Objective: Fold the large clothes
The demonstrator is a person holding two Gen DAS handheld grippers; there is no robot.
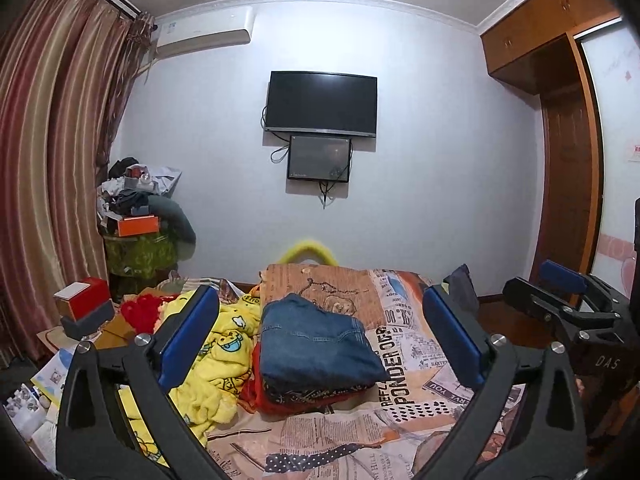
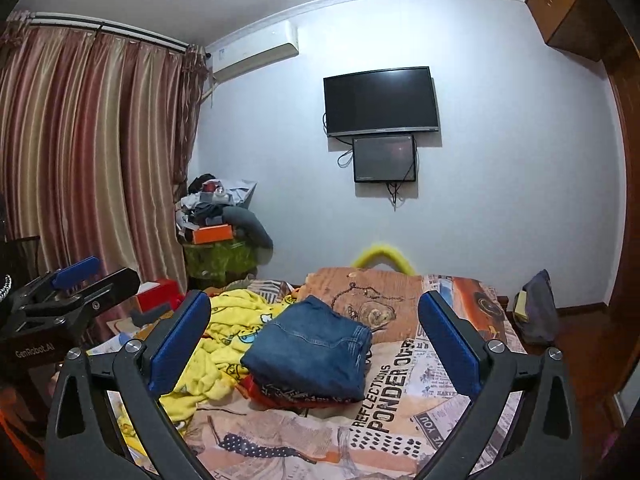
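Folded blue jeans (image 1: 316,340) lie on top of a folded red and dark patterned garment (image 1: 304,398) in the middle of the bed; they also show in the right wrist view (image 2: 310,354). A crumpled yellow cartoon-print blanket (image 1: 216,356) lies to their left, and shows in the right wrist view (image 2: 228,344) too. My left gripper (image 1: 320,340) is open and empty, held above the bed in front of the stack. My right gripper (image 2: 314,344) is open and empty, beside it on the right (image 1: 560,300).
The bed has a newspaper-print cover (image 1: 408,376). Red boxes and clutter (image 1: 82,300) sit at the bed's left. A piled side table (image 1: 138,232) stands by the curtain (image 1: 44,184). A TV (image 1: 322,104) hangs on the far wall. A wooden wardrobe (image 1: 568,128) stands right.
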